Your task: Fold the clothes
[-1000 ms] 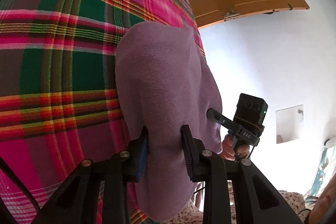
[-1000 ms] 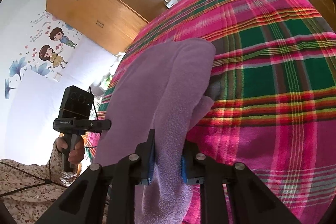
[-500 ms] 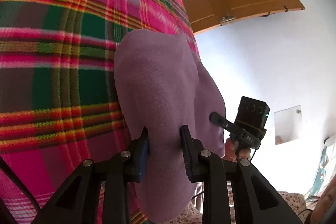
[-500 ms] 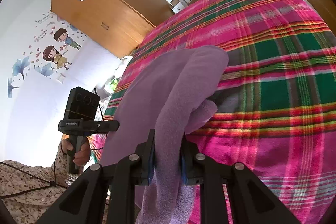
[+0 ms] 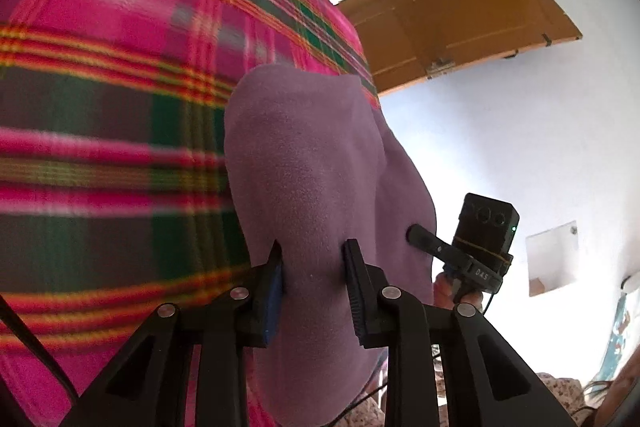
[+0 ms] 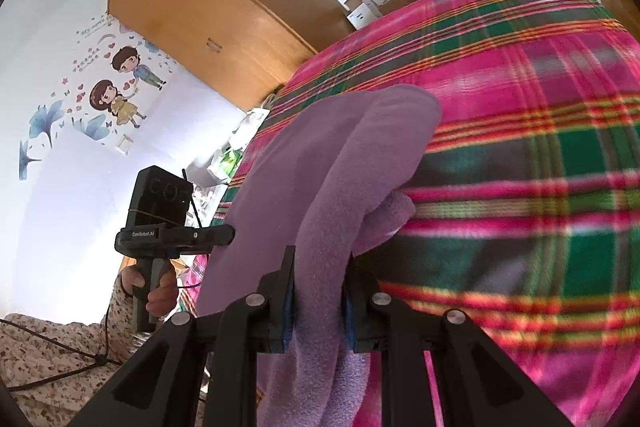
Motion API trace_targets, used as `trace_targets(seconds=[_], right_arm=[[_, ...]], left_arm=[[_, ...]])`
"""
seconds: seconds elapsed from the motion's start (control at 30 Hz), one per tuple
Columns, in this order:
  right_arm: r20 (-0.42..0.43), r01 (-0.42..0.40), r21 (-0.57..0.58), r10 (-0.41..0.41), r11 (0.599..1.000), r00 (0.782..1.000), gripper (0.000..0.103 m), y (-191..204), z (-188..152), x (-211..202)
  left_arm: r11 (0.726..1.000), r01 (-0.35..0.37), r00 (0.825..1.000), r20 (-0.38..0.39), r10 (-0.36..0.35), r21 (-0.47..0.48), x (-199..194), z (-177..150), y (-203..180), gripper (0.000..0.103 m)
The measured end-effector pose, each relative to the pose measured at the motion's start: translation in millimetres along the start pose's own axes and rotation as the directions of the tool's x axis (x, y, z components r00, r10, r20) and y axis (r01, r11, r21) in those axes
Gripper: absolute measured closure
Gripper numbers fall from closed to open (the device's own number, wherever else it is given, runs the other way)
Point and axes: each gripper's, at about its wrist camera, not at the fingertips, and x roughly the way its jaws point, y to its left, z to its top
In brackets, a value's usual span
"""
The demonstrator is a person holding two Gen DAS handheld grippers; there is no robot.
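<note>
A purple fleece garment (image 5: 308,163) lies partly on a bed with a pink, green and red plaid cover (image 5: 104,131). My left gripper (image 5: 314,259) is shut on its near edge, fabric filling the gap between the fingers. In the right wrist view the same purple garment (image 6: 320,163) is bunched into a thick fold, and my right gripper (image 6: 318,267) is shut on that fold. The garment's far end rests on the plaid cover (image 6: 540,155); its near end hangs below the grippers. Each view shows the other gripper held in a hand beside the cloth.
A wooden wardrobe (image 6: 224,11) stands at the bed's far left, a wooden door (image 5: 460,23) on the other side. Cardboard boxes (image 6: 372,7) sit beyond the bed. The person's floral sleeve (image 6: 52,347) is at lower left. White walls surround.
Both grippers have risen and tilted upward while keeping hold of the purple garment; more wall, wardrobe and door now show, and the garment's far end sits lower in view.
</note>
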Motion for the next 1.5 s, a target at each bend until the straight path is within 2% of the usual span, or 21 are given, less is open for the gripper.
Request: trace_targets(seconds=[0.4,0.73,0.93,1.03,1.1,1.2,1.37,1.5], right_arm=[[-0.064,-0.024,-0.03,0.022,0.999,0.998,0.084,11.3,39.9,62.1],[-0.066,-0.03,-0.052,0.026,0.998,0.997,0.084,14.3,69.9,104.2],[-0.068,-0.027,-0.077,0.022,0.997,0.997,0.084,20.7,84.1,123.5],[-0.062,-0.029,-0.087,0.023,0.996,0.998,0.084,25.2,90.1,131.0],[-0.059,-0.03,-0.093,0.024,0.995,0.998,0.084,28.2,94.1,136.1],[-0.051,-0.033,-0.108,0.028,0.994,0.998,0.084,33.4,102.4,148.8],[-0.036,-0.028,-0.117,0.024,0.993,0.999,0.084,37.4,118.4,175.7],[-0.021,0.012,-0.174,-0.016,0.985,1.0,0.084,43.8,121.9,188.4]], left_arm=[[0.999,-0.044,0.994,0.098,0.046,-0.026,-25.2,21.9,29.0,0.076],[0.996,-0.073,0.983,0.168,0.08,-0.047,-28.2,29.5,40.4,0.076],[0.996,-0.065,0.98,0.183,0.075,-0.058,-27.1,27.0,46.7,0.076],[0.996,-0.072,0.975,0.205,0.082,-0.057,-56.7,39.0,64.8,0.076],[0.995,-0.076,0.972,0.218,0.087,-0.058,-90.4,47.8,84.1,0.076],[0.995,-0.082,0.965,0.247,0.092,-0.054,-111.6,46.9,90.3,0.076],[0.99,-0.131,0.949,0.283,0.142,-0.057,-131.4,48.7,106.3,0.076],[0.988,-0.145,0.941,0.301,0.152,-0.046,-146.9,45.7,118.5,0.076]])
